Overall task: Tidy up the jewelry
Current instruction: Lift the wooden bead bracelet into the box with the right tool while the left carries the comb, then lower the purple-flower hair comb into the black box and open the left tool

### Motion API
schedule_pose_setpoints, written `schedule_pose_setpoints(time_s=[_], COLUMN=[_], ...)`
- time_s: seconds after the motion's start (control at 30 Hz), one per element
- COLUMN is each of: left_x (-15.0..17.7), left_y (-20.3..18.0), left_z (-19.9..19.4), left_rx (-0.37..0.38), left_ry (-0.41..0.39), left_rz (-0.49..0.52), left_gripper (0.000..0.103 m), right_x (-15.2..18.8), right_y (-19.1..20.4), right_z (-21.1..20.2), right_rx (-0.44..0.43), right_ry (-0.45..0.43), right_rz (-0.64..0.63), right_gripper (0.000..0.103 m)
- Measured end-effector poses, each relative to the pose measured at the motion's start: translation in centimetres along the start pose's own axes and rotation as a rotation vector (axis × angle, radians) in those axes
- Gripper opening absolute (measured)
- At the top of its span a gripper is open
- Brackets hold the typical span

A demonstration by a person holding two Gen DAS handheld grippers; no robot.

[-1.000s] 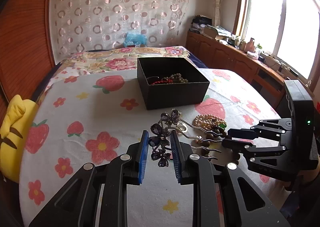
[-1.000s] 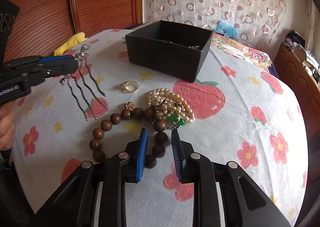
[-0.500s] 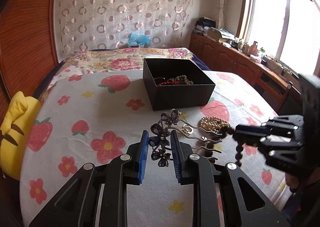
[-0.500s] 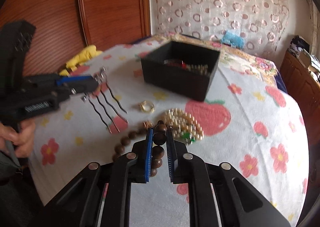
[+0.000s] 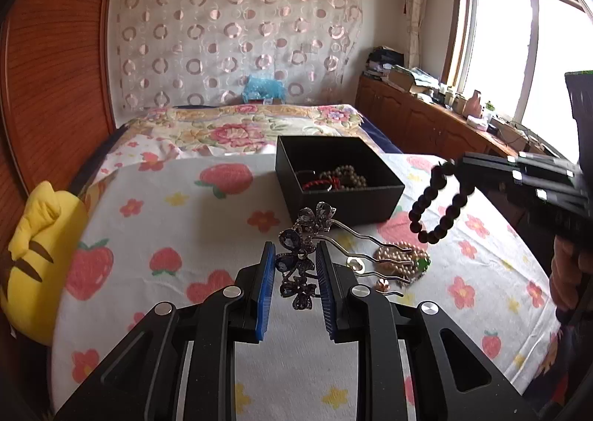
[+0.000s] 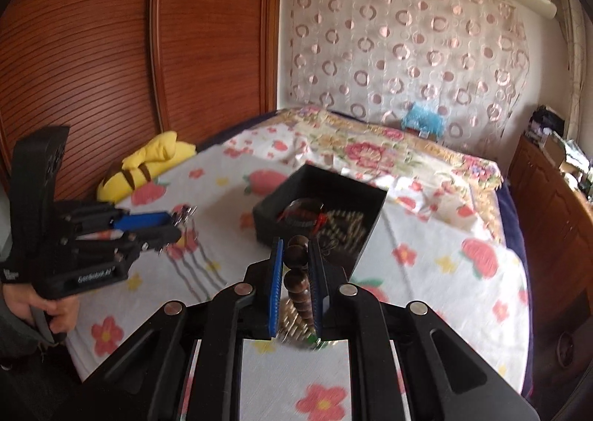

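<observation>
- While clamped on flowered hairpin (image 5: pixel 302 265), left gripper (image 5: pixel 294 272) hovered before black box (image 5: pixel 343 198).
- Held red and beaded bracelets (image 5: pixel 333 178).
- Wooden bracelet (image 6: pixel 296 276) pinched in right gripper (image 6: pixel 296 276), lifted beside box above strawberry-print bedspread (image 5: pixel 166 235).

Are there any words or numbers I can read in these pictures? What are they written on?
White lettering on the side of the left gripper body: too blurred to read.
A small white mark at that gripper's lower left edge: also unreadable.
Nothing readable on the black box, the bead bracelet, the hairpin, the bedsheet or the right gripper.
</observation>
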State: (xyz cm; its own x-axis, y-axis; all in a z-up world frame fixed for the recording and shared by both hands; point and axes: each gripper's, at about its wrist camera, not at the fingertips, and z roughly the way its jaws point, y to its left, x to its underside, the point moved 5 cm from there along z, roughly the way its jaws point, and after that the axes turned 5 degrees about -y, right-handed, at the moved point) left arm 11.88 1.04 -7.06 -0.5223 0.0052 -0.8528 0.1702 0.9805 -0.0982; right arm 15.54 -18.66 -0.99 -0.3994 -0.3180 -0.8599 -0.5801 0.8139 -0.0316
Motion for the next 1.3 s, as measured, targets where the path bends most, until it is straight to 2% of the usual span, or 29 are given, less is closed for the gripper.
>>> schedule_pose_setpoints(time_s=[0.23,0.73,1.13,1.2,1.3], left_x=[-1.4,-3.7,-4.9,-4.8,-4.8], left_y=[0.1,0.0,-0.1,-0.1,0.0], left_z=[0.3,2.0,3.3,3.4,4.2], left_rx=[-0.002,-0.019,-0.033,-0.035,-0.036], left_ry=[-0.020,-0.034,-0.030,-0.026,-0.014], left_rz=[0.010,0.049,0.073,0.073,0.072], left_gripper=[0.021,0.021,0.021,0.021,0.021], right_x=[-3.0,-5.9,-3.8,-3.4,-2.9], right_y=[-1.8,-4.5,-5.6,-5.5,-5.7], right_z=[1.2,6.1,9.4,9.5,9.3], right_rx=[0.018,0.048,0.029,0.039,0.050], right_ry=[-0.032,-0.039,0.040,0.040,0.042], right_rz=[0.017,0.067,0.111,0.091,0.092], right_gripper=[0.015,0.015,0.015,0.020,0.021])
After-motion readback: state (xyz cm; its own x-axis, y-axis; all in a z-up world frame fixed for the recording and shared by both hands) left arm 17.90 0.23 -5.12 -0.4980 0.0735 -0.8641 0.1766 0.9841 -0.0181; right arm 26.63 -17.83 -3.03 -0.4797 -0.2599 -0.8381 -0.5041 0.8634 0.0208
